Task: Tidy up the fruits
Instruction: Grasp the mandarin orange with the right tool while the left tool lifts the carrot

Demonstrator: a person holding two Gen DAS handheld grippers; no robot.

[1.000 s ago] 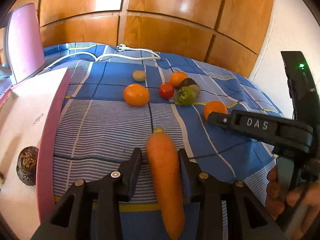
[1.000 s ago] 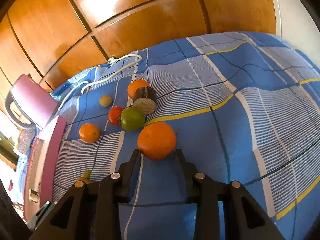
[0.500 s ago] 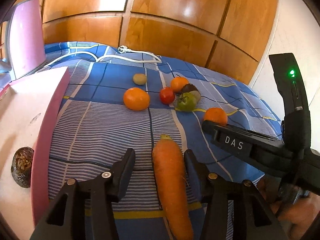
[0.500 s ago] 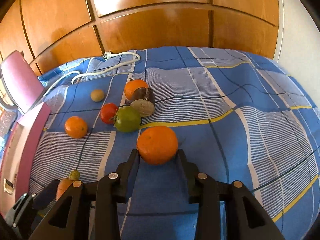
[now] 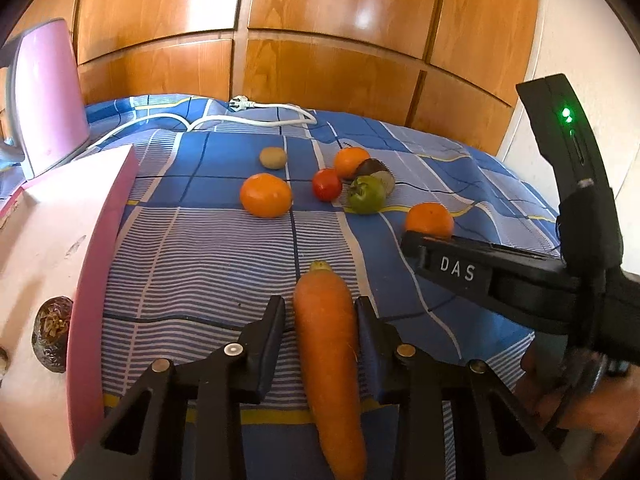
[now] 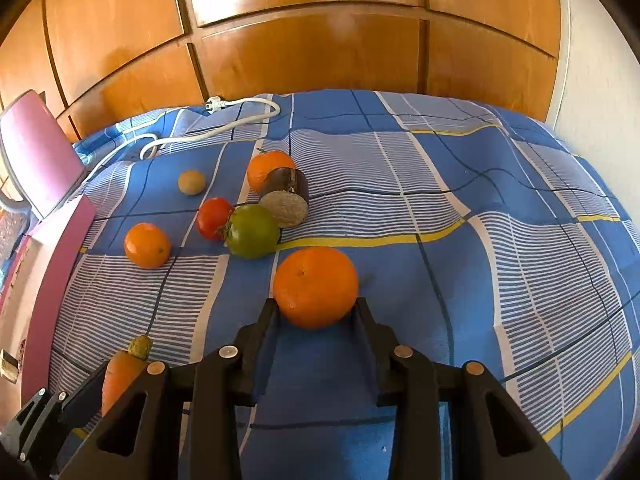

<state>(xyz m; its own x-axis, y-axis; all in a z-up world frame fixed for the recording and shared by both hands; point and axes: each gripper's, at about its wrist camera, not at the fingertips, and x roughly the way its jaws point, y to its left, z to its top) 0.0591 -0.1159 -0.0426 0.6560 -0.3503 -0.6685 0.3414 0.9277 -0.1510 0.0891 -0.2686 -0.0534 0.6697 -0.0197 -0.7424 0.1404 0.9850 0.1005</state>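
Wood-panelled wardrobe doors back a bed under a blue checked bedspread, on which the produce lies scattered. Left hand-held gripper straddles a carrot; the carrot's long axis runs straight along the fingers, green stub end pointing away from the hand, taper toward the camera. Its jaws are closing, the right pad against the carrot's flank, a sliver of gap visible at the left pad, so no firm grip yet. Carrot surface smooth, orange, firm-looking; likely to roll little given its length between the fingers. Right hand-held gripper sits narrow on an orange, both pads touching its lower sides, fruit resting on the bedspread just ahead of the fingertips. A pink-rimmed white tray lies to the left of the carrot, nearer the left hand than the right; a dark wrinkled fruit already sits in it. Judgement: the tray is the probable destination, so the carrot's move is a short lift and sideways carry to the left. Remaining on the bedspread, farther off: a second orange, red tomato, green tomato, a small kiwi-like fruit.
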